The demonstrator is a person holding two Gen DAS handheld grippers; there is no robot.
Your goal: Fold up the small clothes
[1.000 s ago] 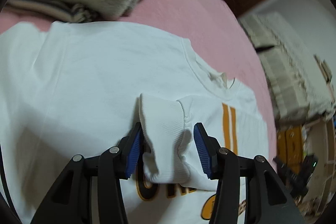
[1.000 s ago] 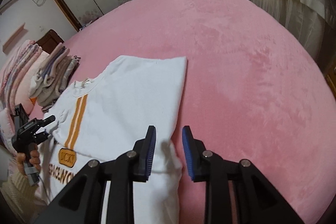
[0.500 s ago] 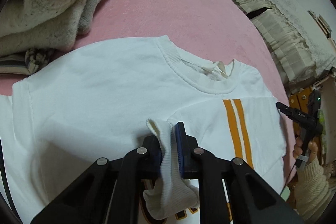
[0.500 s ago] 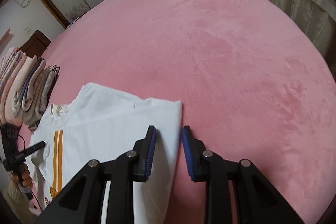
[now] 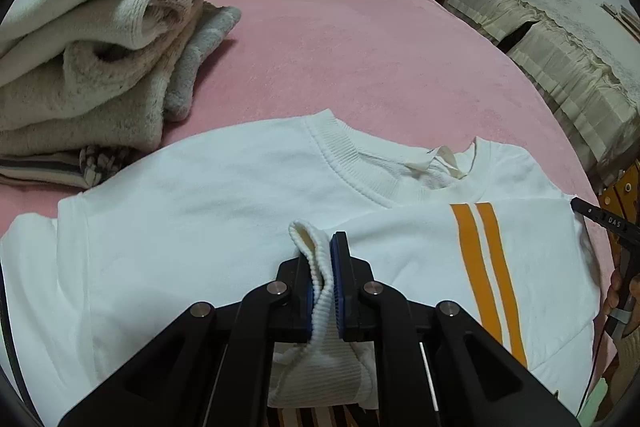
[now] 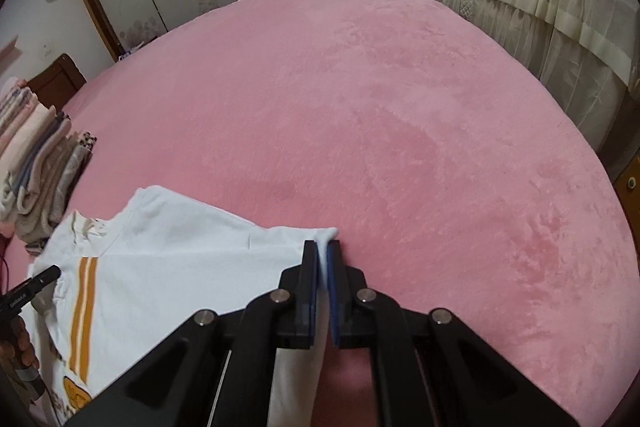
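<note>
White sweatshirt [image 5: 208, 211] flat on pink bed [image 6: 380, 115], near clothes stack [image 5: 100, 39]. Left gripper [image 5: 322, 267] clamps ribbed cuff [image 5: 316, 255], sleeve drawn over chest. Right gripper [image 6: 322, 259] pinches sweatshirt's outer shoulder corner. Likely both holds set for inward fold.

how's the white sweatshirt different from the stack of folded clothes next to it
The white sweatshirt lies spread flat in one layer; the stack of folded clothes is piled high. The sweatshirt is smooth with orange stripes; the stack is fuzzy knits in beige, pink and grey. Both rest on the pink blanket.
</note>
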